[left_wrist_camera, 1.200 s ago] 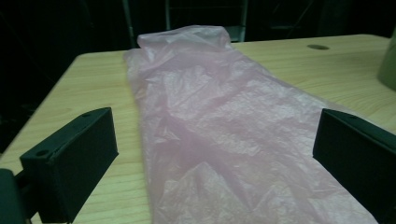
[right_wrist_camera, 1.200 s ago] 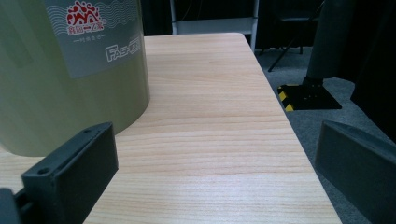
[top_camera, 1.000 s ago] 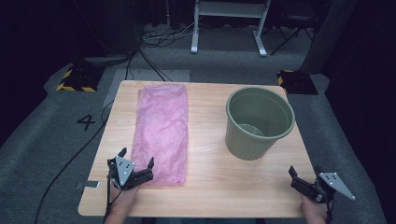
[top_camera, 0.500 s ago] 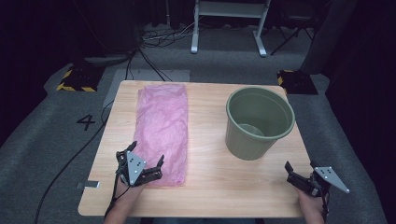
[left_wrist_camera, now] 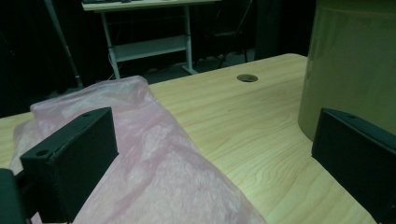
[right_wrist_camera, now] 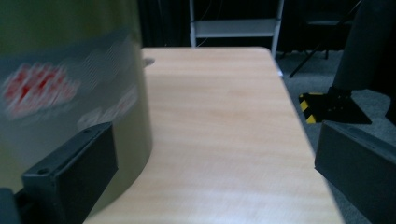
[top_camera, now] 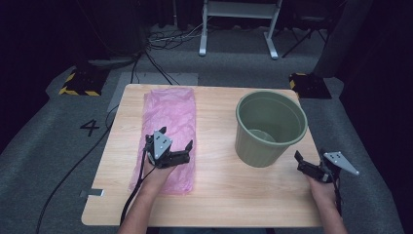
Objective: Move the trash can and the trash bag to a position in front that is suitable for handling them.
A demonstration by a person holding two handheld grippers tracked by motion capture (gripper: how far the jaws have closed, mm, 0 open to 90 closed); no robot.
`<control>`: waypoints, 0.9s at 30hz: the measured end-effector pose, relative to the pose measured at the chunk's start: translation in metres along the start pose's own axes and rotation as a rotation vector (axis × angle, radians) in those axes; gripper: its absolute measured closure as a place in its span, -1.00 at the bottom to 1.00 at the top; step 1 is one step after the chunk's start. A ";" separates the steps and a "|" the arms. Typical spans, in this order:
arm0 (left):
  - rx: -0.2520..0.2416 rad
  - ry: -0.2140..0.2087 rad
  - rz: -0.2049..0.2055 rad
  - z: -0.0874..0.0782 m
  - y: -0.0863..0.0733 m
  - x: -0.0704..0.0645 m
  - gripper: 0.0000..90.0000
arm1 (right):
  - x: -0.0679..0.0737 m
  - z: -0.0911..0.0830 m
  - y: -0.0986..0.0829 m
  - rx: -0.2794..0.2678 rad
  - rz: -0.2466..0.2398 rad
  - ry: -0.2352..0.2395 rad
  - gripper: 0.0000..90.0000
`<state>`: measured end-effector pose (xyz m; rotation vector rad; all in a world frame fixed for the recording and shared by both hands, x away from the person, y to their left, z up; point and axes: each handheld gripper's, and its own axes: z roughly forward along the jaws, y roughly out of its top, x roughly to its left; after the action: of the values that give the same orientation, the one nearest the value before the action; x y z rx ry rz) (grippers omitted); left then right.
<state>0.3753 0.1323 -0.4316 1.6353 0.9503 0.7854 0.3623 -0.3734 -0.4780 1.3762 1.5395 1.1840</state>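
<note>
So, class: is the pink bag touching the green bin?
Apart. The high view shows bare table between the pink bag and the green bin.

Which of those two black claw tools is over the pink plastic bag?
The left gripper, held open above the flat pink plastic bag. The right gripper is also open, but it sits by the table's right edge, beside the green plastic bucket.

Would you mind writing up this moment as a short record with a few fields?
Surface: wooden table
Bag: pink plastic bag, lying flat at table's left
Bin: green bin, upright, at right
Left gripper: jaws open, above the bag's near half
Right gripper: jaws open, beside the bin at table's right edge
</note>
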 end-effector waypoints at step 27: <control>-0.084 -0.165 0.034 0.162 0.036 -0.036 -1.00 | -0.020 0.060 0.060 -0.102 -0.081 0.054 -1.00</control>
<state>0.5050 0.0224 -0.4380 1.6192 0.7653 0.6924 0.4403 -0.3836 -0.4394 1.2129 1.5357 1.2417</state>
